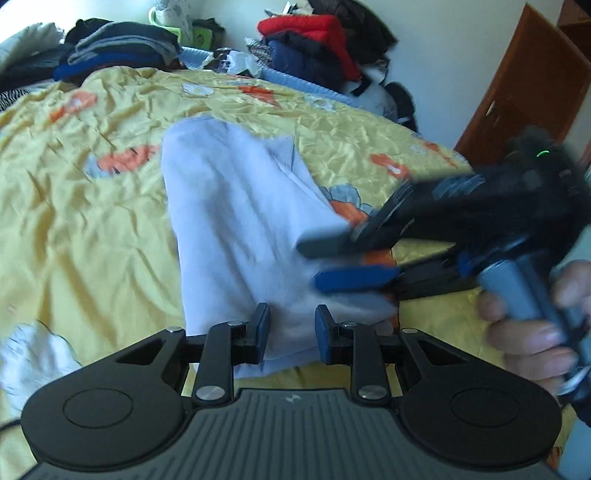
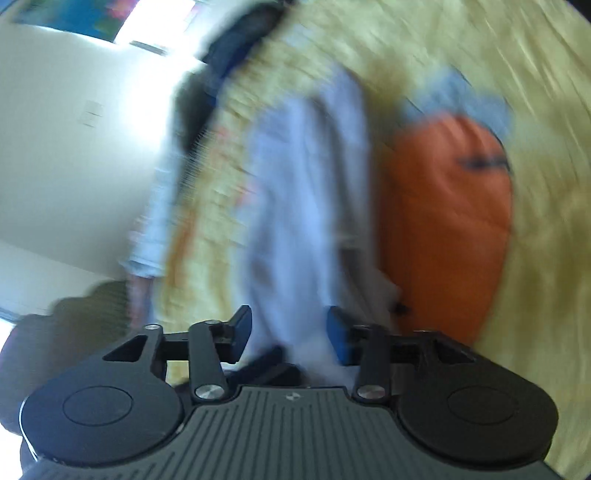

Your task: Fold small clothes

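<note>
Item: pale lilac garment [image 1: 236, 229], small, soft, lying lengthwise on a bed under a yellow bedspread [image 1: 74, 221] printed with orange and blue-grey flowers. Left gripper [image 1: 291, 334]: black frame, blue pads, fingers [image 1: 260, 332] set narrow; the near hem of the garment runs between them, though whether the pads actually press the cloth cannot be told. Right gripper [image 1: 325, 262], seen from the left wrist camera: reaches in from the right of the left fingers, one grey and one blue finger lying over the garment's right edge with a narrow gap between them; a grip cannot be told for blur. A hand [image 1: 532, 325] wraps its grey handle. Same gripper in its own view [image 2: 290, 338]: fingers narrow, the garment [image 2: 306, 192] passing between and stretching away ahead of them; the picture is heavily smeared and pad contact cannot be judged. A large orange flower print [image 2: 447, 221] lies just right of the cloth. Beyond the fingers, at the far edge of the bed: a stack of dark folded clothes [image 1: 125, 44] to the left, a pile with a red sweater [image 1: 310, 33] to the right. Brown wooden door [image 1: 524, 88] at far right.
</note>
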Tool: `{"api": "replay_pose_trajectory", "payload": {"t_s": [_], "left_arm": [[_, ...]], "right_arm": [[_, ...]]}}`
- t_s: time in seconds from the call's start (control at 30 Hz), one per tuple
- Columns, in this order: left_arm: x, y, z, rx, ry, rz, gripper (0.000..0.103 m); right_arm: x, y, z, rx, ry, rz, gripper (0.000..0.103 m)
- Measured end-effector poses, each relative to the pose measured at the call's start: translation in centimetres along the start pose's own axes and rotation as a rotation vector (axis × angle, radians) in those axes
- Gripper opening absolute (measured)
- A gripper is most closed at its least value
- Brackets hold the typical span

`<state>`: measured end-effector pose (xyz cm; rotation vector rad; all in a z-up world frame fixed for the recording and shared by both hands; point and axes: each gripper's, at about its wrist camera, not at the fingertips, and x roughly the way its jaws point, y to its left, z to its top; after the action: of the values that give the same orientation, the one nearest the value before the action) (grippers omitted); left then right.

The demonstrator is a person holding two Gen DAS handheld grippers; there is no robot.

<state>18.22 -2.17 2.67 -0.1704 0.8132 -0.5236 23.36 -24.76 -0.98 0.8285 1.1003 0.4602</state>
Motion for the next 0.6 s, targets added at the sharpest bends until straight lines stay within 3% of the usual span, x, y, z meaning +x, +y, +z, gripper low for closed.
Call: {"api": "replay_pose_trajectory", "payload": {"t_s": [0.03, 0.07, 0.2, 0.23, 0.27, 0.3, 0.33, 0.37, 0.4, 0.47, 0.6], "left_arm": [[0.1, 0.4, -0.1, -0.035, -0.005, -0.011, 0.023], [0.1, 0.8, -0.1, -0.056, -0.006, -0.01, 0.016], [-0.2, 0.7, -0.3, -0.058, -0.02, -0.001, 0.012], [-0.8, 0.3, -0.1, -0.054, -0.017, 0.013, 0.012], [-1.7, -0.1, 0.0, -0.056, -0.02, 0.015, 0.018], [-2.8, -0.5, 0.0, -0.057, -0.032, 0.013, 0.033], [-3.9, -1.0, -0.1, -0.054, -0.051, 0.017, 0.047], [-4.8, -1.5, -0.2, -0.044, -0.084, 0.042, 0.086], [-5.9, -2.2, -0.8, -0.031, -0.129, 0.091, 0.103], [-6.8, -3.7, -2.6, 0.008, -0.18, 0.188, 0.103], [-4.8, -5.1, -6.0, 0.037, -0.104, 0.282, 0.103]], "right_arm": [[0.1, -0.6, -0.3, 0.002, -0.016, -0.008, 0.009], [0.1, -1.0, -0.4, -0.007, -0.024, -0.028, 0.002], [-1.0, -1.7, -1.2, 0.059, -0.043, -0.002, 0.003], [-1.8, -1.3, -1.6, 0.056, -0.06, -0.008, 0.015], [-2.7, -0.5, -2.2, 0.024, -0.085, -0.007, 0.032], [-3.8, 0.6, -3.2, -0.033, -0.117, -0.029, 0.042], [-4.8, 1.7, -4.2, -0.098, -0.15, -0.059, 0.062], [-5.8, 2.8, -5.4, -0.182, -0.199, -0.101, 0.073], [-6.6, 3.5, -6.6, -0.243, -0.238, -0.134, 0.074], [-7.3, 3.7, -8.7, -0.295, -0.254, -0.203, 0.072], [-6.4, 2.7, -12.3, -0.356, -0.27, -0.44, 0.073]]}}
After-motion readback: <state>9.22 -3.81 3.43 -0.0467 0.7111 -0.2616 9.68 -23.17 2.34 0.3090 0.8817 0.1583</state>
